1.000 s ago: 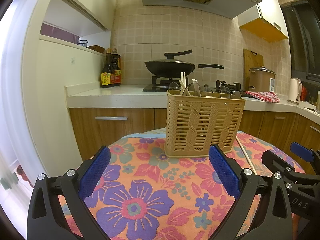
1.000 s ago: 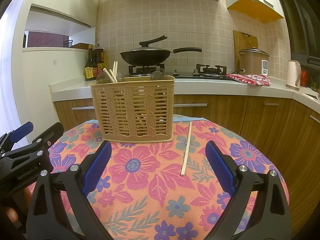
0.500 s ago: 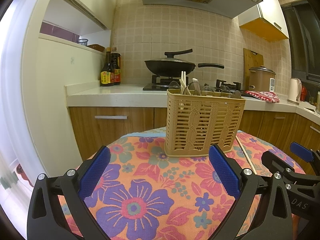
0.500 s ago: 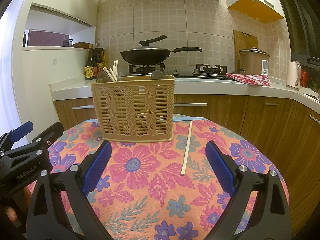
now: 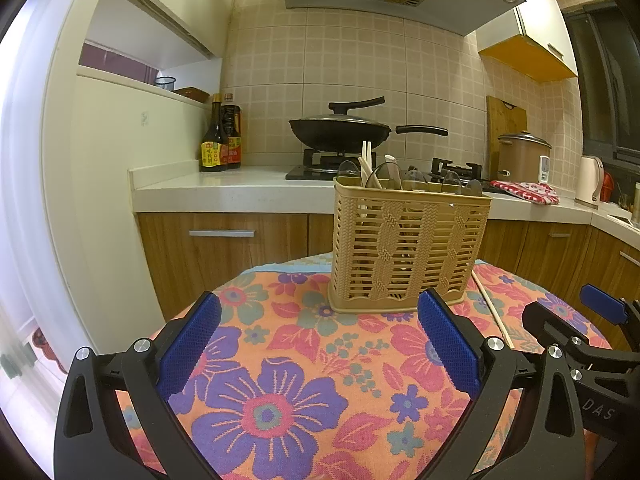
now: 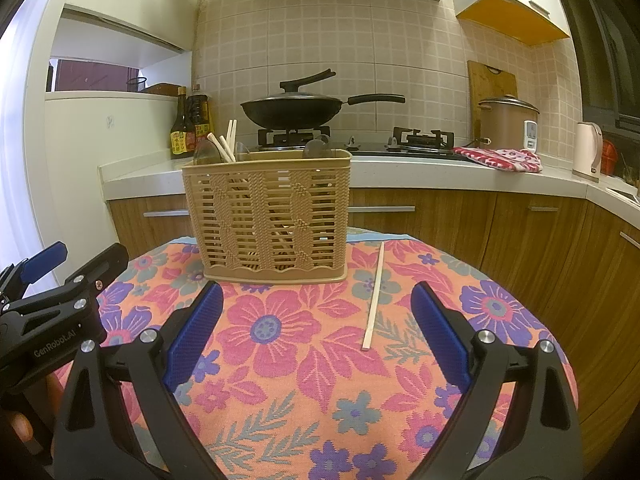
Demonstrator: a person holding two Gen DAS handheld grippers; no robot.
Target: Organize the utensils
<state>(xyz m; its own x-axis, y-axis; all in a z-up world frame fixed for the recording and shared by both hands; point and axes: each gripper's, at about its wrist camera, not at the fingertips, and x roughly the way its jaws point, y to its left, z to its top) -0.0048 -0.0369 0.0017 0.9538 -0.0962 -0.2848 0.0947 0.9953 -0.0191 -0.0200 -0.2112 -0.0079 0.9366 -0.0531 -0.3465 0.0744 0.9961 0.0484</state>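
Left wrist view: the left tool (image 5: pixel 320 332) hangs low over the flowered cloth (image 5: pixel 280 400) with its jaws spread wide and nothing between the blue pads (image 5: pixel 448 344). At about 12 o'clock from it, near the far edge of the cloth, stands the tan slatted utensil basket (image 5: pixel 408 248), upright. Over its rim show several clear spoon bowls (image 5: pixel 416 181) spread along its length, and pale chopsticks (image 5: pixel 366 160) rise at its left end; how the inside is divided cannot be told. A single loose chopstick (image 5: pixel 492 308) lies flat on the cloth at 2 o'clock, just beside the basket's right end. The right tool (image 5: pixel 580 332) enters at 3 o'clock. Beyond, on the kitchen counter (image 5: pixel 224 186), two dark sauce bottles (image 5: pixel 220 140) stand at 11 o'clock and a lidded black wok (image 5: pixel 340 130) sits on the stove.

Right wrist view: the right tool (image 6: pixel 316 328) is likewise open and empty, its pads (image 6: pixel 440 336) well apart above the cloth (image 6: pixel 280 360). The basket (image 6: pixel 268 216) stands at 11 o'clock, with chopsticks (image 6: pixel 228 142) leaning out of its left end and clear spoon bowls (image 6: pixel 316 148) peeping over the rim. The loose chopstick (image 6: pixel 374 296) lies at 1 o'clock, running away from the camera, its far end near the basket's right corner, touching neither tool. The left tool (image 6: pixel 60 276) shows at 9 o'clock, jaws parted. A brown rice cooker (image 6: pixel 506 124) and a red patterned cloth (image 6: pixel 500 158) sit on the counter (image 6: pixel 400 170) at 2 o'clock.
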